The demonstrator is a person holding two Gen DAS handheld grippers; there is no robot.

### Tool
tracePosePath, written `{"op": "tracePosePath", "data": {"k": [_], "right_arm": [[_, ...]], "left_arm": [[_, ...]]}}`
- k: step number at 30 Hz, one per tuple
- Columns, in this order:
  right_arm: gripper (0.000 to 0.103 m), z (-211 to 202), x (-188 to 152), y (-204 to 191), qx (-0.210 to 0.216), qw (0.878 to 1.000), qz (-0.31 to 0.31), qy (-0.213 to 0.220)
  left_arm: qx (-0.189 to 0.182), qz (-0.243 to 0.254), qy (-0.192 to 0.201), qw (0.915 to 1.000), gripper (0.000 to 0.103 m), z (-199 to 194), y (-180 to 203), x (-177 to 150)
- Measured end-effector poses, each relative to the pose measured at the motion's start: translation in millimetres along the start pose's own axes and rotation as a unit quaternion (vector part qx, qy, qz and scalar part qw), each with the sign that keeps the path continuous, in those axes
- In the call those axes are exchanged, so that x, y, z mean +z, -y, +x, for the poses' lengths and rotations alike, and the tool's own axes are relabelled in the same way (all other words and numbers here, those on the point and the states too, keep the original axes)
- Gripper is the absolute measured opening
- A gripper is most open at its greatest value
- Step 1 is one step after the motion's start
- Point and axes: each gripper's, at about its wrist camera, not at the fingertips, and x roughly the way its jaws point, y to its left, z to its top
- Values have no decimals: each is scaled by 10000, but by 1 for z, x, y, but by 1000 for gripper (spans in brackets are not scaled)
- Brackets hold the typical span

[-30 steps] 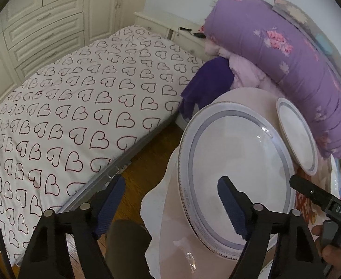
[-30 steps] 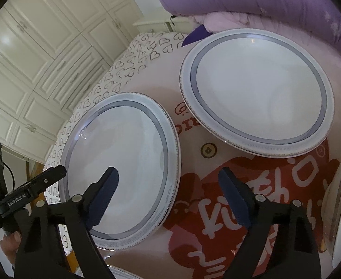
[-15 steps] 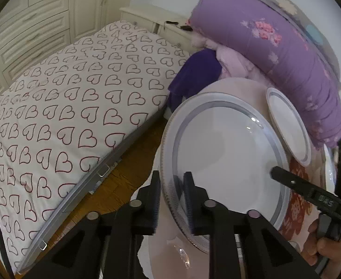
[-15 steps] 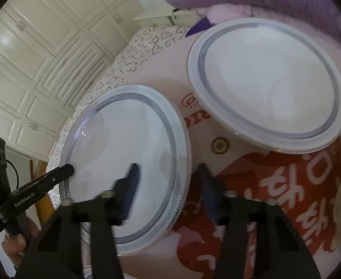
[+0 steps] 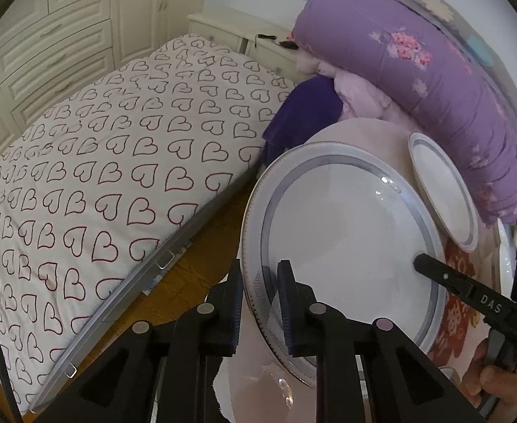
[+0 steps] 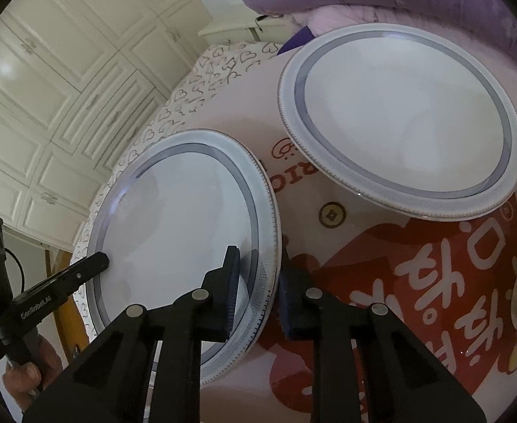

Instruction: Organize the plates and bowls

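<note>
The near plate [image 5: 346, 232] is found at the table's edge nearest the bed [image 5: 117, 162], resting on a pink tablecloth [image 6: 382, 264] printed in red and white. The left gripper [image 5: 260, 303] is seen with its jaws pinching the plate's patterned rim, one pad on either face. The right gripper [image 6: 256, 289] is likewise clamped across the opposite rim of the same plate [image 6: 181, 232]. A second plate [image 6: 403, 120] is set farther back on the cloth, apart from the first and close to the purple quilt roll [image 5: 435, 81]. A further white rim [image 5: 503, 261] is noted at the frame edge, possibly a bowl; it cannot be told from this view.
</note>
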Motion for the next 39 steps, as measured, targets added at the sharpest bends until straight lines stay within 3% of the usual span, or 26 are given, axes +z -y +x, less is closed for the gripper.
{"op": "tracePosePath", "data": {"k": [16, 30, 39], "right_arm": [[18, -13, -8, 4, 119, 9998, -75, 125], [18, -43, -22, 4, 77, 9989, -98, 462], [18, -80, -35, 5, 121, 9967, -153, 783]], "left_arm": [[-29, 77, 139, 9999, 15, -26, 9, -19], [-166, 203, 324, 9991, 15, -52, 25, -32], [-336, 317, 570, 9973, 15, -90, 34, -50]]}}
